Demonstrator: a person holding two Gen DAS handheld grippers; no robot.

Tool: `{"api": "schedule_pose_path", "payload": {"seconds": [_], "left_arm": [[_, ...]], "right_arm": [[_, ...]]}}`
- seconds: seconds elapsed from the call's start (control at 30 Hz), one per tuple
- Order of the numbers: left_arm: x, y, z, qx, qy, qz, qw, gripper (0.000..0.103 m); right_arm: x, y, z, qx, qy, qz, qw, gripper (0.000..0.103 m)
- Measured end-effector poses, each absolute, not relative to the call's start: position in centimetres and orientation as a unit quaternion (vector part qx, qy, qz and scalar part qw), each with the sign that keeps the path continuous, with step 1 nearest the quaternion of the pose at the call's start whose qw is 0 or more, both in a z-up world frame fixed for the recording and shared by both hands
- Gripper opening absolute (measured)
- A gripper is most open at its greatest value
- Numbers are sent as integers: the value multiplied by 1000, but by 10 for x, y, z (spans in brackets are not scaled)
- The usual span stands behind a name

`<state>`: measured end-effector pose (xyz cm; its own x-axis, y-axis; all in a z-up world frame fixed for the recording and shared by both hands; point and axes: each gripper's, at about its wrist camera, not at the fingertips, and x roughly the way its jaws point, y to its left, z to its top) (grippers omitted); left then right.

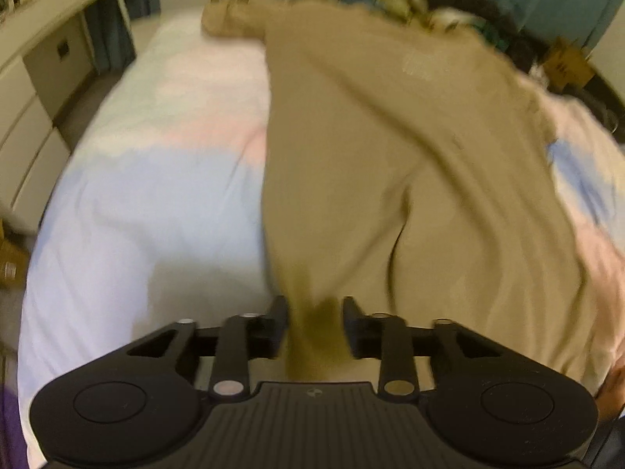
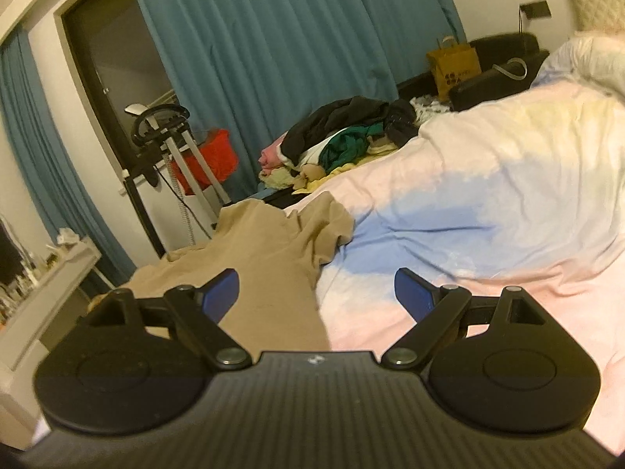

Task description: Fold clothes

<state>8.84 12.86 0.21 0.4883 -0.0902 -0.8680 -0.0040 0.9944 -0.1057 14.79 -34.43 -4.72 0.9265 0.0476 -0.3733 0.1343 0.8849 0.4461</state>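
The left hand-held gripper (image 1: 314, 326) is clamped on a bunched edge of the tan garment (image 1: 390, 148), held low over the bed (image 1: 148, 203) with the cloth stretching away from it across the pastel cover. The right hand-held gripper (image 2: 315, 293) hovers with its jaws wide apart, empty, level above the garment's edge, facing a heap of clothes (image 2: 343, 136) by the blue curtain (image 2: 293, 31).

A wide bed (image 2: 488, 203) covered in a pastel pink, blue and white duvet carries a spread tan garment (image 1: 390, 156) and a heap of mixed clothes (image 2: 343, 136).
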Motion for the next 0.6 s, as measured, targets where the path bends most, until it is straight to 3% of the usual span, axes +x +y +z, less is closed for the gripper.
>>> {"api": "schedule_pose_path", "payload": {"seconds": [0.07,0.17,0.47,0.6], "left_arm": [[84,116,12,-35,477,-29,878,62],[76,96,27,-19,434,-34,900,77],[80,-2,41,-42,349,-76,933,94],[91,-37,5,-28,296,-47,954,100]], "right_arm": [[150,-344,-48,250,191,-14,949,88],[153,-341,-49,256,193,-7,947,88],[158,-338,-53,267,184,13,946,88],[166,-338,-57,285,179,25,941,88]]}}
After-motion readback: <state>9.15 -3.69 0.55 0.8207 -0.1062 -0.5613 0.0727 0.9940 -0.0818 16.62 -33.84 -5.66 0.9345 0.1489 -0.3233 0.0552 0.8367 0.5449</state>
